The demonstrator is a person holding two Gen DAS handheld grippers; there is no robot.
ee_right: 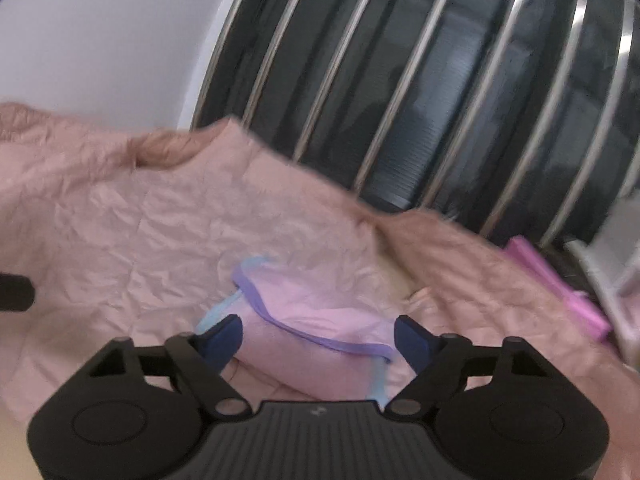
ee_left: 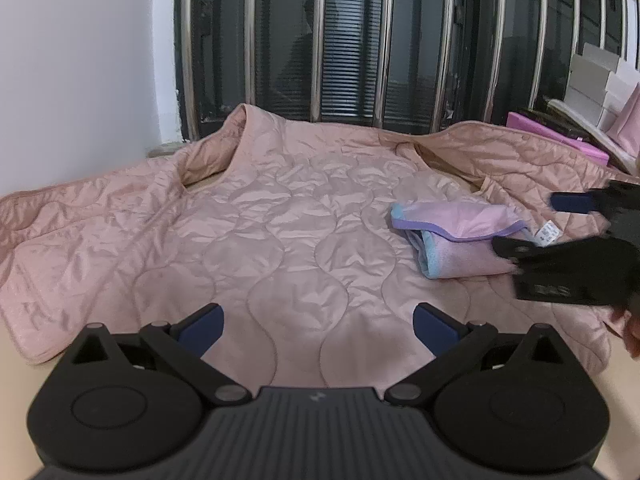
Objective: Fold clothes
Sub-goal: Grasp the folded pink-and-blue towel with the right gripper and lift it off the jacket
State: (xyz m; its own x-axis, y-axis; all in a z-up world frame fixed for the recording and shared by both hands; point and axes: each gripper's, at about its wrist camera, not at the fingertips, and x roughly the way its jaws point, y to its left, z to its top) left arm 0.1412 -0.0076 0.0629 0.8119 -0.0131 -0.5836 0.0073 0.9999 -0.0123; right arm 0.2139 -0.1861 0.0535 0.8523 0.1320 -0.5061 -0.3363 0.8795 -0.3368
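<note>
Pink quilted jacket (ee_left: 280, 208) spread flat on surface. Folded lilac garment (ee_left: 456, 236) lies on it. Left claw (ee_left: 318, 326) wide, empty. Right claw (ee_right: 318, 340) wide above garment, nothing gripped.

A dark window with vertical metal bars (ee_left: 320, 40) stands behind the surface, next to a white wall (ee_left: 80, 60). At the far right, white boxes (ee_left: 596, 80) are stacked above a pink box (ee_left: 560, 136).

A quilted jacket (ee_left: 280, 208) lies spread across the counter (ee_left: 16, 376). A folded garment (ee_left: 456, 236) rests on its right part; a barred window (ee_left: 360, 40) stands behind.
</note>
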